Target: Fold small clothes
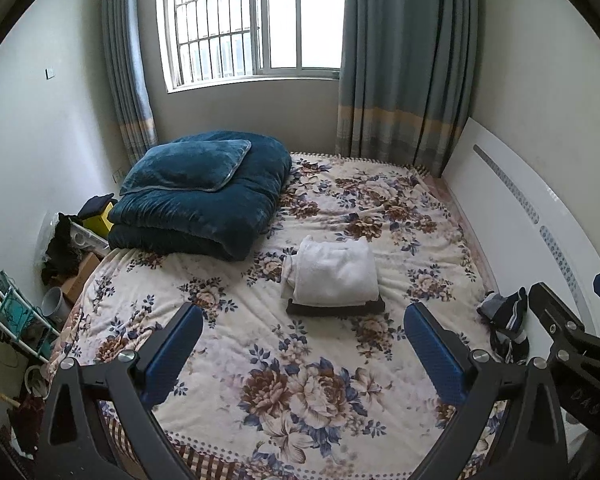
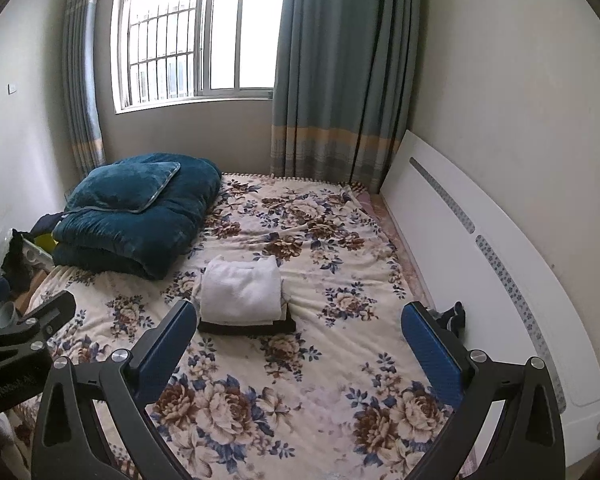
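The bed point(image 1: 380, 216), covered by a floral blanket, fills the centre and lower part of both views and serves as the folding surface. A folded teal quilt point(image 1: 204, 208) with a cushion on top is set at the upper left of the blanket, apparently to keep the middle free. A stack of folded clothes point(image 1: 334, 276), a white piece resting on a dark one, is placed at the centre of the left wrist view, presumably as finished work. The unfolded dark clothes point(image 1: 504, 320) are bunched at the right edge, just beside the white board point(image 1: 540, 184) leaned on the wall. The left gripper point(image 1: 304, 344) and the right gripper point(image 2: 300, 340) are held above the near blanket, fingers spread wide apart and empty, judged ready for the next piece.
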A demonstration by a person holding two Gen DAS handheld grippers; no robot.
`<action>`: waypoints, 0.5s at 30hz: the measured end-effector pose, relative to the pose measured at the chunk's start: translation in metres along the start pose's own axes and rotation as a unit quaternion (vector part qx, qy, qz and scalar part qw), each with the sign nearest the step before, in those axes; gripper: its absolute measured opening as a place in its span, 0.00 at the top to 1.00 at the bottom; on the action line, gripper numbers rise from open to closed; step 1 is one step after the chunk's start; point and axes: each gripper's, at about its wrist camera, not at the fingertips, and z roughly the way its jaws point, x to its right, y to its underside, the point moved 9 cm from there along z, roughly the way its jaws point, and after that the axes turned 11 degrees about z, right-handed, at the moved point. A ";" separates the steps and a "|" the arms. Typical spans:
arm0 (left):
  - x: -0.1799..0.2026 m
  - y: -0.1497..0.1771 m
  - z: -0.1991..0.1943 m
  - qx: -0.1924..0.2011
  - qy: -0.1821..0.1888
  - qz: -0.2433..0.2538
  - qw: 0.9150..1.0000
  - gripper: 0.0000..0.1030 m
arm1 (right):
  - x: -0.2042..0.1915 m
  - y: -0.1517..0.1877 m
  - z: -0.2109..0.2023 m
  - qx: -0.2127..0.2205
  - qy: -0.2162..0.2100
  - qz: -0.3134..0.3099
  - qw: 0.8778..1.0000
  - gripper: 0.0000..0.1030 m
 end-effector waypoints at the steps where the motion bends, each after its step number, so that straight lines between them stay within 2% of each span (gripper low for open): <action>1: 0.000 -0.001 -0.001 0.001 0.002 0.000 1.000 0.00 | 0.000 0.001 0.000 -0.002 -0.001 0.001 1.000 0.00; 15: -0.006 -0.006 -0.009 0.010 -0.009 -0.002 1.000 0.00 | 0.000 0.002 -0.004 0.001 -0.008 0.004 1.000 0.00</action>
